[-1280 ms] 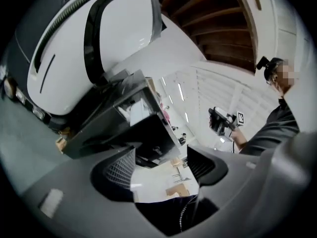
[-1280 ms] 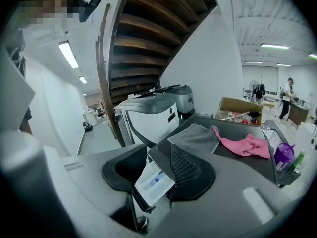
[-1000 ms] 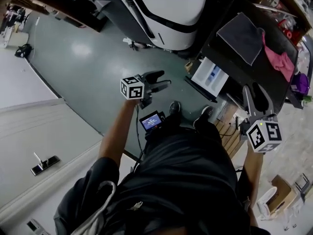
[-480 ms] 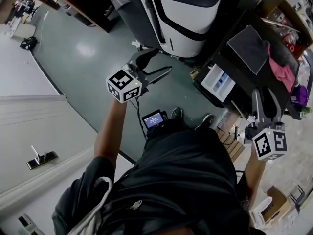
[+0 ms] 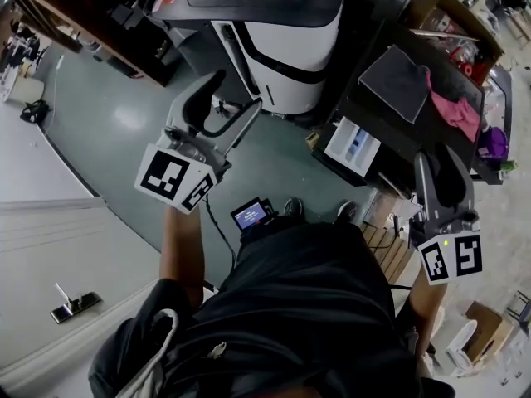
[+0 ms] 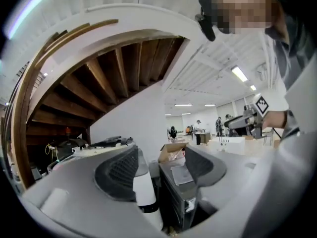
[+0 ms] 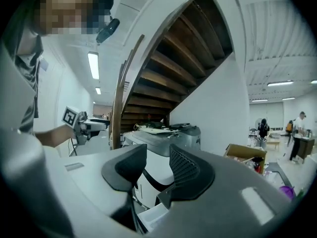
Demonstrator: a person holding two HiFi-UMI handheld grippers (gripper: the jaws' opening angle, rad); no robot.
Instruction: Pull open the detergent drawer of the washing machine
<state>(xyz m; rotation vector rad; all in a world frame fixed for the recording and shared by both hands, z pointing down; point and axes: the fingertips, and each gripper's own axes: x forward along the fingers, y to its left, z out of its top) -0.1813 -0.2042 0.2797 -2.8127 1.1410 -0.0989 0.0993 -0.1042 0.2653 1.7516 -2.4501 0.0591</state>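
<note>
A dark washing machine [image 5: 383,136] stands at the right of the head view, with a white detergent drawer [image 5: 354,147] showing blue inside and sticking out of its front. That drawer [image 7: 152,215] lies low under my right gripper's jaws. My right gripper [image 5: 441,171] hovers over the machine's near corner, open and empty [image 7: 158,163]. My left gripper [image 5: 234,98] is raised far to the left, over the floor. Its jaws [image 6: 161,165] have just been closing but stand open with nothing between them.
A grey cloth [image 5: 400,80] and a pink cloth [image 5: 456,110] lie on the dark machine. A white and grey machine [image 5: 282,48] stands beside it on the left. A cardboard box [image 5: 448,19] sits behind. A small lit screen [image 5: 249,215] shows near the person's feet.
My left gripper has risen and rolled, so its marker cube now looms larger at the left. The right gripper has risen slightly beside the dark machine.
</note>
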